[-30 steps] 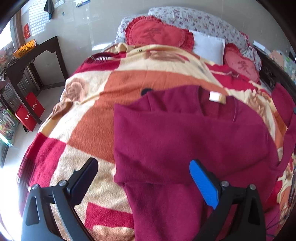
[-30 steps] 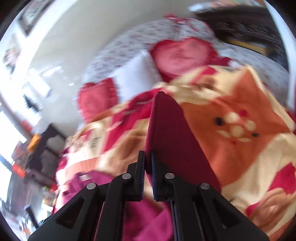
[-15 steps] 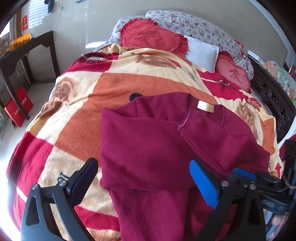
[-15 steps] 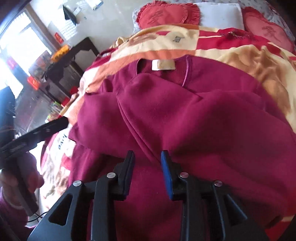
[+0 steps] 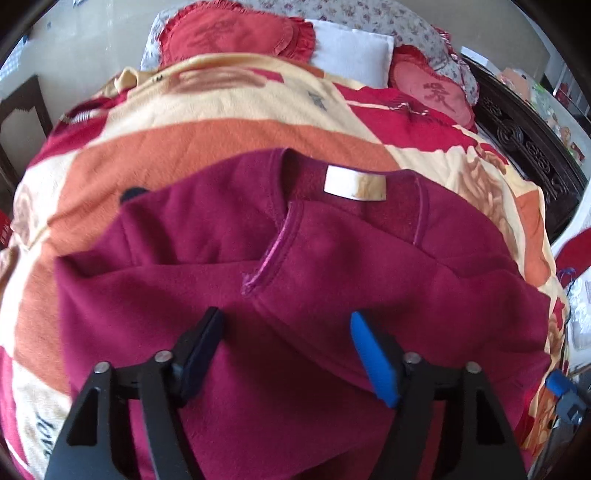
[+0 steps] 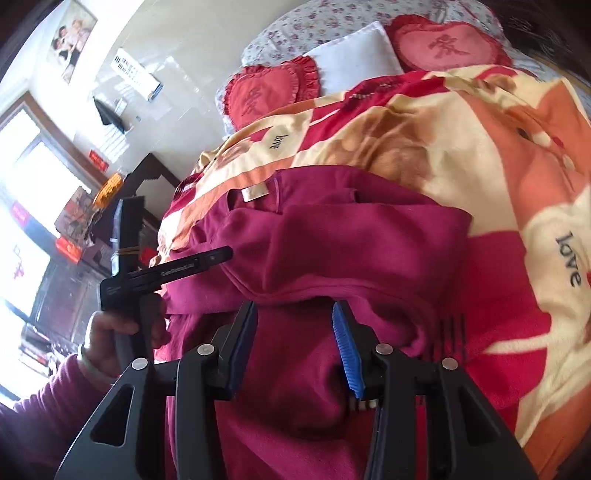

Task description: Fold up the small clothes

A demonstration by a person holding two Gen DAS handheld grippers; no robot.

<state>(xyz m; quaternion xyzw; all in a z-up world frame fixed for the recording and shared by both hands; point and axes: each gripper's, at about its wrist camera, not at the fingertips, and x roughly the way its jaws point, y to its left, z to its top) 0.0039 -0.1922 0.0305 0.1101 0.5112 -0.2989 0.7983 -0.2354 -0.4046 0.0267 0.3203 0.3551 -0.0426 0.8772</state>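
Observation:
A maroon fleece sweater (image 5: 332, 266) lies on the patterned blanket (image 5: 229, 125), its white neck label (image 5: 354, 183) pointing to the pillows. Both sleeves are folded in over the chest. My left gripper (image 5: 286, 328) hovers low over the sweater's middle, jaws closing, with cloth beneath them but nothing pinched. My right gripper (image 6: 295, 317) sits over the sweater (image 6: 351, 236) below the folded sleeve's edge; its jaws are opening and the pads are clear of the fabric. One of the left gripper's fingers (image 6: 192, 264) shows at the sweater's left side, with a hand (image 6: 107, 339) on the handle.
Two red heart cushions (image 5: 236, 35) and a white pillow (image 5: 351, 51) lie at the head of the bed. A dark carved bed frame (image 5: 524, 133) runs along the right. A dark side table (image 6: 147, 177) and red boxes stand by the window on the left.
The right gripper let go of the sleeve it held up; the sleeve now lies folded across the chest. Both grippers came down closer to the sweater. The left jaws narrowed.

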